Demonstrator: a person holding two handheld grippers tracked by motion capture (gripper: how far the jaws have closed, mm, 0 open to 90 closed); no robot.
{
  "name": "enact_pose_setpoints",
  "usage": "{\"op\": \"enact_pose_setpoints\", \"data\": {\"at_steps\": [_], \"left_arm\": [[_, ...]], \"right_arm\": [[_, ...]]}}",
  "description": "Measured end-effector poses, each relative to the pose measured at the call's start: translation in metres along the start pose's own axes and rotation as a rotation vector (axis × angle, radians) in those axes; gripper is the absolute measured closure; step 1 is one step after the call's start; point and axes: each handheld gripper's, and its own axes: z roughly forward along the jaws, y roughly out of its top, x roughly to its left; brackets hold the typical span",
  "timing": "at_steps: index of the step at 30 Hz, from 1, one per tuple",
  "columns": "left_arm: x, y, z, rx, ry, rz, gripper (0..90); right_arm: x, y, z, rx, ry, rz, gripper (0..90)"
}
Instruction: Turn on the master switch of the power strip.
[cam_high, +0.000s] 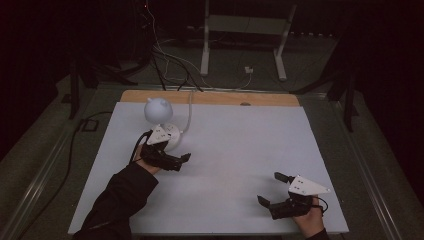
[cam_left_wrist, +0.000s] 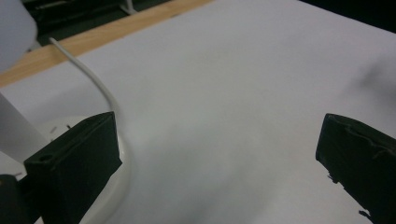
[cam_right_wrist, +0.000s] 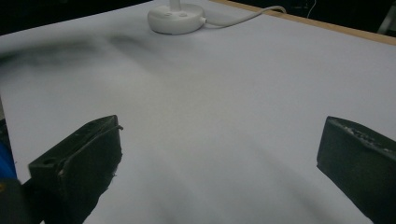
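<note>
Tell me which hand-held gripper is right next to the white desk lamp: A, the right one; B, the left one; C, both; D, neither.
B: the left hand-held gripper sits beside the lamp base, while the right hand-held gripper is far off near the table's front edge.

— What was the room like?
— Dark, mostly. The table (cam_high: 240, 150) had a pale white top with a strip of bare wood (cam_high: 210, 97) along its far edge, and grey carpet (cam_high: 45, 150) lay around it.
— Anything behind?
— A white metal stand (cam_high: 245, 30) stood on the floor beyond, with loose cables (cam_high: 170, 65) trailing beside it. The walls were lost in shadow.
</note>
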Motion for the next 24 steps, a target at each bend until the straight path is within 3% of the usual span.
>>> {"op": "enact_pose_setpoints", "data": {"at_steps": [3,9,11,16,17,24], "left_arm": [[0.002,0.0,0.004,-0.005,-0.003,-0.023,0.2],[0.007,0.001,0.016,-0.003,0.048,-0.056,0.2],[0.008,0.0,0.017,-0.003,0.047,-0.065,0.3],[0.011,-0.004,0.024,-0.004,0.104,-0.098,0.3],[0.013,-0.005,0.027,0.013,0.12,-0.12,0.5],[0.012,-0.009,0.036,0.032,0.168,-0.133,2.1]], "right_arm": [[0.0,0.0,0.0,0.0,0.001,-0.001,0.0],[0.0,0.0,0.0,0.0,0.005,0.004,0.0],[0.0,0.0,0.0,0.002,0.006,0.004,0.0],[0.0,-0.001,0.0,0.002,0.008,0.004,0.0],[0.0,-0.001,0.0,0.003,0.008,0.004,0.0],[-0.001,-0.001,0.001,0.006,0.012,0.01,0.0]]}}
